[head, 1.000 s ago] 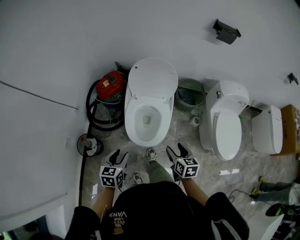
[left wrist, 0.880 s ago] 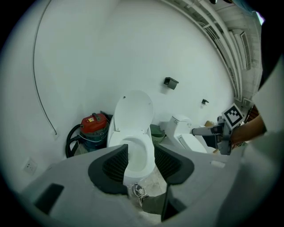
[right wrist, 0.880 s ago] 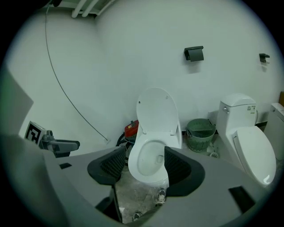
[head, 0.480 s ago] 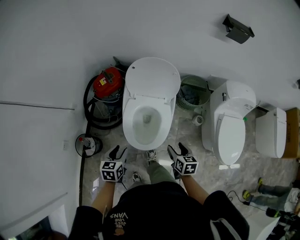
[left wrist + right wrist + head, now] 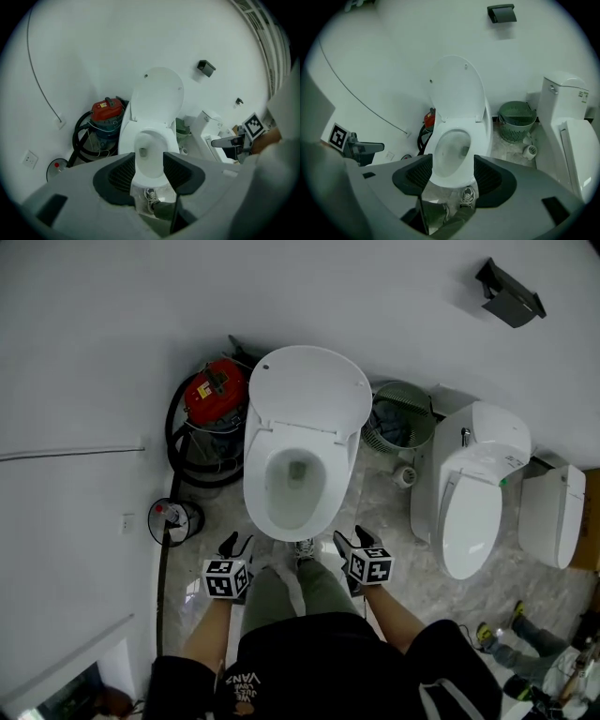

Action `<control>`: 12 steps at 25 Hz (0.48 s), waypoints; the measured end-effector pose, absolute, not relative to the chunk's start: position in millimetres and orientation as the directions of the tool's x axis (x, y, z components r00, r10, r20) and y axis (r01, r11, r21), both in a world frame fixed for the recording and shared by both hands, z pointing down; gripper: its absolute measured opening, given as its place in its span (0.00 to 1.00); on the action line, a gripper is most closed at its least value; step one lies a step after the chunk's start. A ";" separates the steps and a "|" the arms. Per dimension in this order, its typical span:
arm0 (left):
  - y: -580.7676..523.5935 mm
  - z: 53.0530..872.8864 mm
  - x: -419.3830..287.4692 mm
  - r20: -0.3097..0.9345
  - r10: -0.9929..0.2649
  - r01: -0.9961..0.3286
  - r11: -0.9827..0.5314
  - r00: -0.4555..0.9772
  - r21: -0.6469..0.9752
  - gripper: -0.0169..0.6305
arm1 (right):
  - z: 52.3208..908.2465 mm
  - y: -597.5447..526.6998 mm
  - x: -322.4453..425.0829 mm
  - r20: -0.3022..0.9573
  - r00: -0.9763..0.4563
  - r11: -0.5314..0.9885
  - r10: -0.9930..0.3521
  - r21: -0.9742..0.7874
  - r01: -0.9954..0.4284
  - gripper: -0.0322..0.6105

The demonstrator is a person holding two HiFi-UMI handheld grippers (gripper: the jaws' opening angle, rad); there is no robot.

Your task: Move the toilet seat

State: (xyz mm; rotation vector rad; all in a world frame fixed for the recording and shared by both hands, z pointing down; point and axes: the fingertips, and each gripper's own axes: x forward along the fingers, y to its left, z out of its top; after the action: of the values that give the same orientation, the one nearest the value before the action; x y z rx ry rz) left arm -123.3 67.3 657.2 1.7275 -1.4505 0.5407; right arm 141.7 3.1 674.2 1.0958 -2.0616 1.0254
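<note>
A white toilet (image 5: 292,479) stands against the wall, its lid and seat (image 5: 311,395) tipped up and the bowl uncovered. In the head view my left gripper (image 5: 236,545) hovers just short of the bowl's front left, jaws open and empty. Level with it at the front right, my right gripper (image 5: 351,538) is also open and empty. The left gripper view looks between open fingers (image 5: 123,172) at the bowl (image 5: 149,152) and the raised lid (image 5: 157,96). In the right gripper view the bowl (image 5: 452,152) shows beyond open fingers (image 5: 490,176).
A red vacuum (image 5: 214,395) with a black hose sits left of the toilet, a round reel (image 5: 169,519) by the wall. A green basket (image 5: 401,423) and paper roll (image 5: 405,474) lie right. A second toilet (image 5: 478,493) stands farther right. The person's shoe (image 5: 305,547) is at the bowl's front.
The head view has shifted, so the toilet sits lower and nearer and things at the right edge have slid out. A leg has stepped forward between the grippers. Both grippers stay open.
</note>
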 end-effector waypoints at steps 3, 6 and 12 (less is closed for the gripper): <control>64.2 674.7 -125.2 0.766 -0.590 -0.947 0.009 0.255 0.321 0.32 | 696.3 2.8 139.5 0.790 -0.499 0.379 -0.355 -0.367 -0.850 0.47; 58.3 694.7 -130.6 0.780 -0.567 -0.941 0.024 0.265 0.337 0.33 | 718.0 1.3 137.3 0.809 -0.492 0.361 -0.323 -0.375 -0.854 0.48; 46.9 743.0 -147.6 0.812 -0.518 -0.941 0.039 0.268 0.336 0.34 | 764.4 -10.3 129.3 0.824 -0.466 0.270 -0.322 -0.391 -0.880 0.49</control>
State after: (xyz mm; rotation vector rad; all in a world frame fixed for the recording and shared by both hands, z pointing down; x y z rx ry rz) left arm -147.6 46.9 743.0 1.6105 -1.3774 0.5720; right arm 129.3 -10.3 764.4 1.0814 -1.9296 1.1689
